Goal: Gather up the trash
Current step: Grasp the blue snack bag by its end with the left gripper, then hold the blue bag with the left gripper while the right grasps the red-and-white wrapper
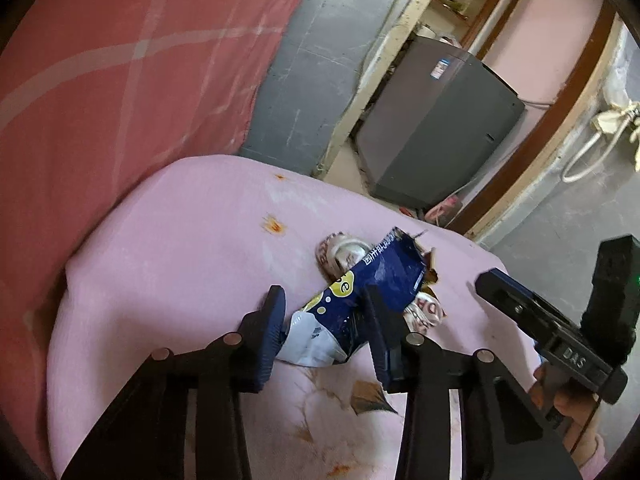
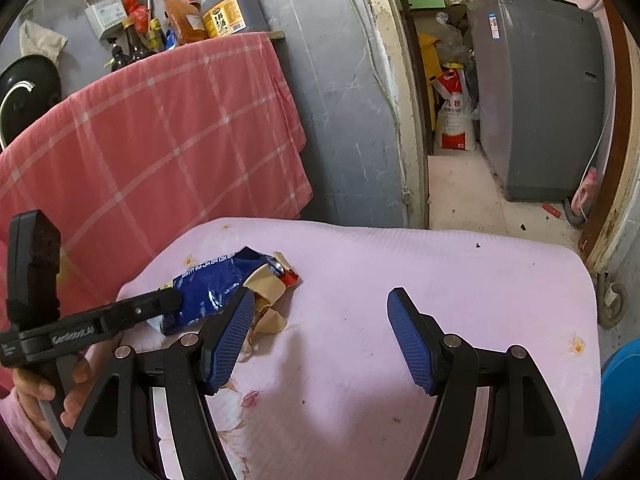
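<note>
Left wrist view: the left hand-held gripper has both pads around one crumpled blue snack wrapper, pressing its sides, mid-tabletop on the pink cover. One crushed can lies just behind it, and one brown scrap nearer the front edge. Right wrist view: the right hand-held gripper stands open and holds nothing, with the wrapper off its left finger and brown paper bits touching the wrapper.

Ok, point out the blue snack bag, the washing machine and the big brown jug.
blue snack bag [image 1: 384, 276]: left wrist view, blue printed panel.
washing machine [image 2: 536, 96]: right wrist view, grey side wall.
big brown jug [image 2: 230, 2]: right wrist view, body above the yellow label.
</note>
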Demonstrator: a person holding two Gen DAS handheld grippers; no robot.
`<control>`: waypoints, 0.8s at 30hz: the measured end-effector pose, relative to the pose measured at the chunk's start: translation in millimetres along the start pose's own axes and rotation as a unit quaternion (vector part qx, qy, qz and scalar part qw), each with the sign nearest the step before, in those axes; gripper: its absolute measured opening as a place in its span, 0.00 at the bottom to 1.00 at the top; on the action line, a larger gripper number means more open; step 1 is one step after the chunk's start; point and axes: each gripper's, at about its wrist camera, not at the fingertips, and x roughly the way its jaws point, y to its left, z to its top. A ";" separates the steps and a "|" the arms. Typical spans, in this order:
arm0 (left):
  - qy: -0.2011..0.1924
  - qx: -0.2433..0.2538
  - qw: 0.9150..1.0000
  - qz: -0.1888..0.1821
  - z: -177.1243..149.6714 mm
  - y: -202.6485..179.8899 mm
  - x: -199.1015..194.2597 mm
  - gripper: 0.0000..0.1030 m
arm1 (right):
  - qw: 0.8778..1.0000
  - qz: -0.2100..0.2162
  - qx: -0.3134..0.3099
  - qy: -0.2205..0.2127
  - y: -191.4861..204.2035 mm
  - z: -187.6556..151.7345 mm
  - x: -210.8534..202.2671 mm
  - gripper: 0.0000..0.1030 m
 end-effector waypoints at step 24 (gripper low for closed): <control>-0.026 -0.038 0.999 0.024 -38.7 5.8 -37.0 0.03 | 0.998 0.020 -0.024 0.062 28.2 6.3 43.3 0.57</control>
